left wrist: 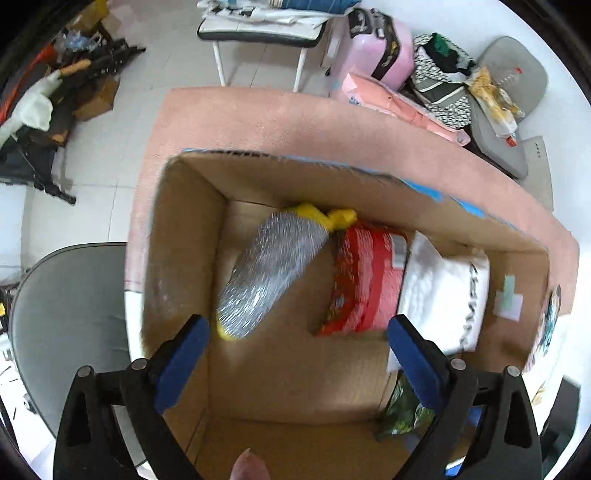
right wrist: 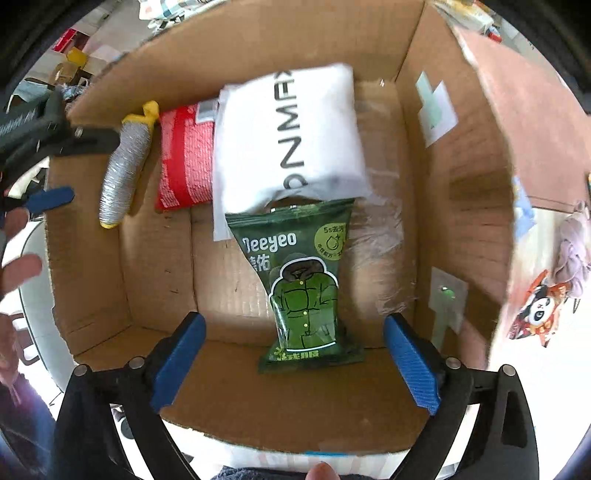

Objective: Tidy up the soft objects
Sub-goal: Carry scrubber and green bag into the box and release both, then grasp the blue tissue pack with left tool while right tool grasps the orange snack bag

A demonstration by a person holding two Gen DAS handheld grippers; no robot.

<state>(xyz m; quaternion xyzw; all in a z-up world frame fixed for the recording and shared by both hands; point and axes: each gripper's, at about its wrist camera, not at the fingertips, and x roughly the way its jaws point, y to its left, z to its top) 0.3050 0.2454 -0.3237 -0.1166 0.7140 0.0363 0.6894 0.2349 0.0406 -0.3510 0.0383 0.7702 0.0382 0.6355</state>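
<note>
An open cardboard box (left wrist: 184, 240) (right wrist: 461, 184) holds four soft items. A silver-wrapped roll with yellow ends (left wrist: 269, 273) (right wrist: 125, 166) lies at the left, with a red pack (left wrist: 365, 280) (right wrist: 184, 162) and a white pack with black lettering (left wrist: 443, 291) (right wrist: 291, 140) beside it. A green wipes pack (right wrist: 303, 288) (left wrist: 402, 410) lies on the box floor in front of the white pack. My left gripper (left wrist: 299, 354) hangs open above the roll's near end, empty. My right gripper (right wrist: 295, 365) is open astride the green pack, and its pads stand clear of it.
The box sits on a pink-covered surface (left wrist: 295, 122). A grey chair (left wrist: 66, 314) stands to the left. A pink suitcase (left wrist: 384, 48), bags and a white bench (left wrist: 258, 29) lie beyond. A panda plush (right wrist: 539, 314) is right of the box. A person's hand (right wrist: 18, 266) shows at the left.
</note>
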